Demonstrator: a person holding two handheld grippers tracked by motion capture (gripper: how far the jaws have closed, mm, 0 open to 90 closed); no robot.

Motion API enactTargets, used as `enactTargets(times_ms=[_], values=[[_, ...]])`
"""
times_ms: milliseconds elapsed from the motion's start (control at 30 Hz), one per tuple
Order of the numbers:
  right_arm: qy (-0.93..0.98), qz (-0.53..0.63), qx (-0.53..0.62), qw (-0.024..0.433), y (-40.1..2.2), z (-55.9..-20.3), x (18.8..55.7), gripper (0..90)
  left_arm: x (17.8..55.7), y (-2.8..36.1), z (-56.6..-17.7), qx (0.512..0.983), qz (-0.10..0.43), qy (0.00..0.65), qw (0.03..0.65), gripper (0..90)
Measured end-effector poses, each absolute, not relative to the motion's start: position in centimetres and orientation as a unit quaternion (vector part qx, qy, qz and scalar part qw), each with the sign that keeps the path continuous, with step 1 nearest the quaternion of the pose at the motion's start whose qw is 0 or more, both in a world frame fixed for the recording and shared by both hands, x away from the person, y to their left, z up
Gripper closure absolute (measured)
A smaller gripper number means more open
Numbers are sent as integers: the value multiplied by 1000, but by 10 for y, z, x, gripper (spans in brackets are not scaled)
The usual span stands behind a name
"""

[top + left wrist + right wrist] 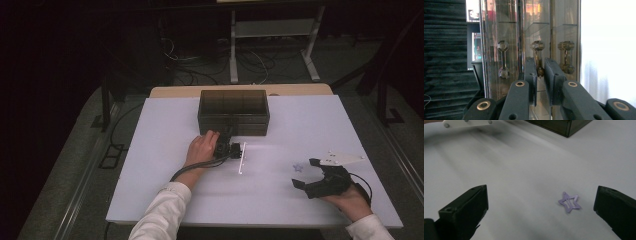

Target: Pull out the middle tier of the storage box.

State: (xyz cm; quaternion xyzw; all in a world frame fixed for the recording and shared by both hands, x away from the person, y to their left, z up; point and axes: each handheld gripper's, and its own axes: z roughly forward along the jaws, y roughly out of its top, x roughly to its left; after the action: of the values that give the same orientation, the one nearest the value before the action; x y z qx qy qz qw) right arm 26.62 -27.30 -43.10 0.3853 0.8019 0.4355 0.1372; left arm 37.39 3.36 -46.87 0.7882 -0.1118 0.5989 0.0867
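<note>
So your left gripper (539, 75) is clamped on the middle drawer handle (537, 53) of the smoked drawer box (233, 111) to pull it out, while your right gripper (312, 173) waits wide open around the star hair clip (569, 202), lying well right of the box.

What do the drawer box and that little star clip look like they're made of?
Drawer box: likely smoky clear plastic, glossy; you see through its walls, and its drawer handles reflect light. Star clip: thin, flat, pale purple with a cut-out centre, probably painted sheet metal, though plastic can't be ruled out.
</note>
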Motion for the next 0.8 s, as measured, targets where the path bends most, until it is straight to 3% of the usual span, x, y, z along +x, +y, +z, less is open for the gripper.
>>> enactTargets(times_ms=[800], values=[[801, 437, 386, 138, -274, -431, 265, 0, 367, 33, -468, 789, 598, -116, 81, 802]])
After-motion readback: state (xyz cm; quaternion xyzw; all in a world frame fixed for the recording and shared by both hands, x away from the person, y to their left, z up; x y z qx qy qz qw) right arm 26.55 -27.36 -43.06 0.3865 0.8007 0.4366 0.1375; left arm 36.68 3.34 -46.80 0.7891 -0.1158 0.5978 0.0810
